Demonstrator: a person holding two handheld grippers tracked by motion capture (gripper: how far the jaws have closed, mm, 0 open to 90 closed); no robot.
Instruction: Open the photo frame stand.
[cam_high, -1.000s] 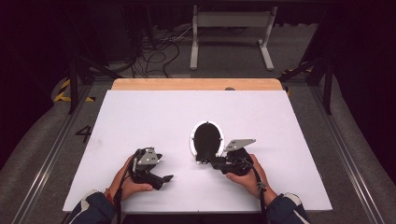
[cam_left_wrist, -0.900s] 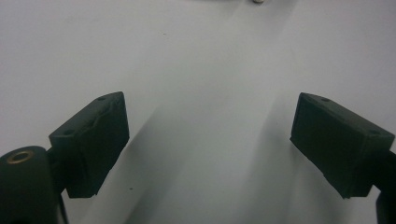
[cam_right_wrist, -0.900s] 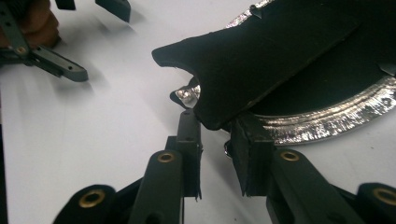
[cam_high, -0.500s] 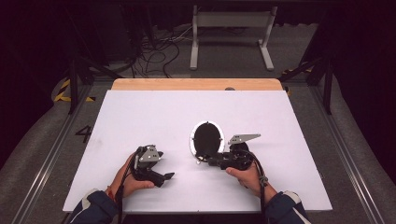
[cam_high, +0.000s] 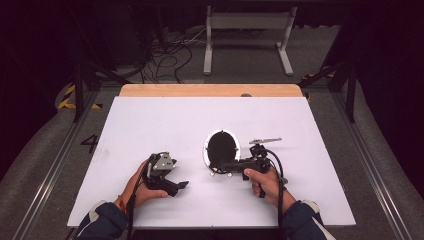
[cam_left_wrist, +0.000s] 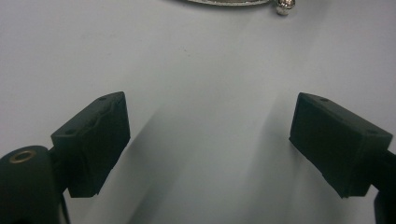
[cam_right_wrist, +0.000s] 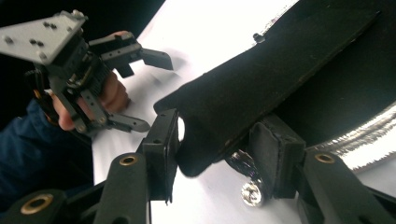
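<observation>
An oval frame (cam_high: 222, 148) with a black face and a silver rim lies on the white table (cam_high: 150, 125), right of the middle. My right gripper (cam_high: 216, 168) points left at its near edge. In the right gripper view a black flap (cam_right_wrist: 261, 79) of the frame sits between the jaws of my right gripper (cam_right_wrist: 217, 144), which have just been opening; a sliver of white shows between the left pad and the flap. The silver rim (cam_right_wrist: 359, 140) and a small ball foot (cam_right_wrist: 252, 193) lie beside the right pad. My left gripper (cam_high: 179, 187) (cam_left_wrist: 210, 140) rests open on bare table, with nothing between its jaws.
A wooden strip (cam_high: 210, 90) runs along the table's far edge. Beyond it on the floor are cables (cam_high: 170, 60) and a metal stand (cam_high: 247, 30). The frame's rim (cam_left_wrist: 229, 1) and a ball foot (cam_left_wrist: 285, 6) show at the top of the left gripper view.
The right gripper's jaws have spread apart around the frame's flap, and its grey plate has shifted up and right in the picture. The left hand has stayed put.
</observation>
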